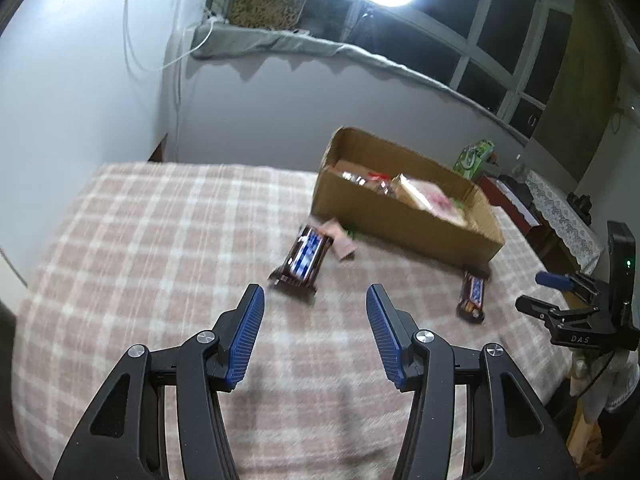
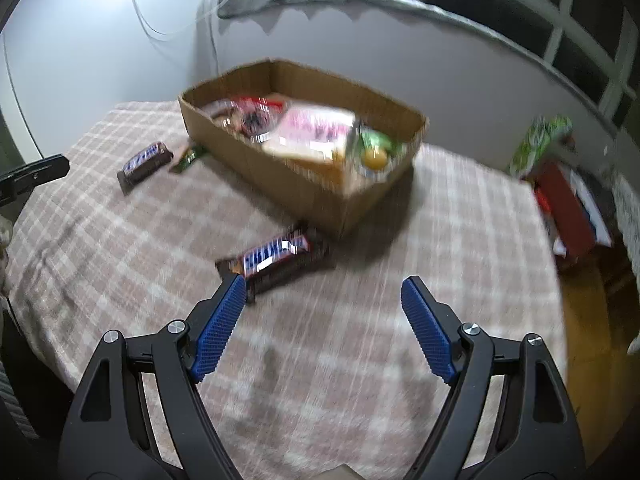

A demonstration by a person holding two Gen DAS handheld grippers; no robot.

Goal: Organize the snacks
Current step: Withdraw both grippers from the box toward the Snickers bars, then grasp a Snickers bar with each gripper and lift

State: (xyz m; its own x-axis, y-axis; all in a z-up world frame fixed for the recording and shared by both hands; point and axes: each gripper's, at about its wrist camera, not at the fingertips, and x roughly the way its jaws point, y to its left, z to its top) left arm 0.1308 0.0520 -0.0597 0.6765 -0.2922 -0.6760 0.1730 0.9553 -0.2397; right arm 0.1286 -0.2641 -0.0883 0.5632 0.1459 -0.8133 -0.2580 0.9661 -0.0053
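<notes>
both tools (image 1: 315, 294) (image 2: 323, 286) were open, holding nothing. two snickers bars (image 1: 302, 258) (image 2: 276, 258) lay on the bed (image 1: 160, 240) beside the box's (image 2: 304, 188) near wall. soft blanket, so the pads could've snagged fabric.

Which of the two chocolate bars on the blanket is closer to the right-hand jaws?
The chocolate bar by the cardboard box's near corner, just ahead of the right gripper. The other bar lies farther off, beside the box's long side.

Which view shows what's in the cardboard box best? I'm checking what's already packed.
The right wrist view: it looks down into the cardboard box, showing its packets, though blurred. The left wrist view sees the box from a lower angle, its near wall hiding most contents.
</notes>
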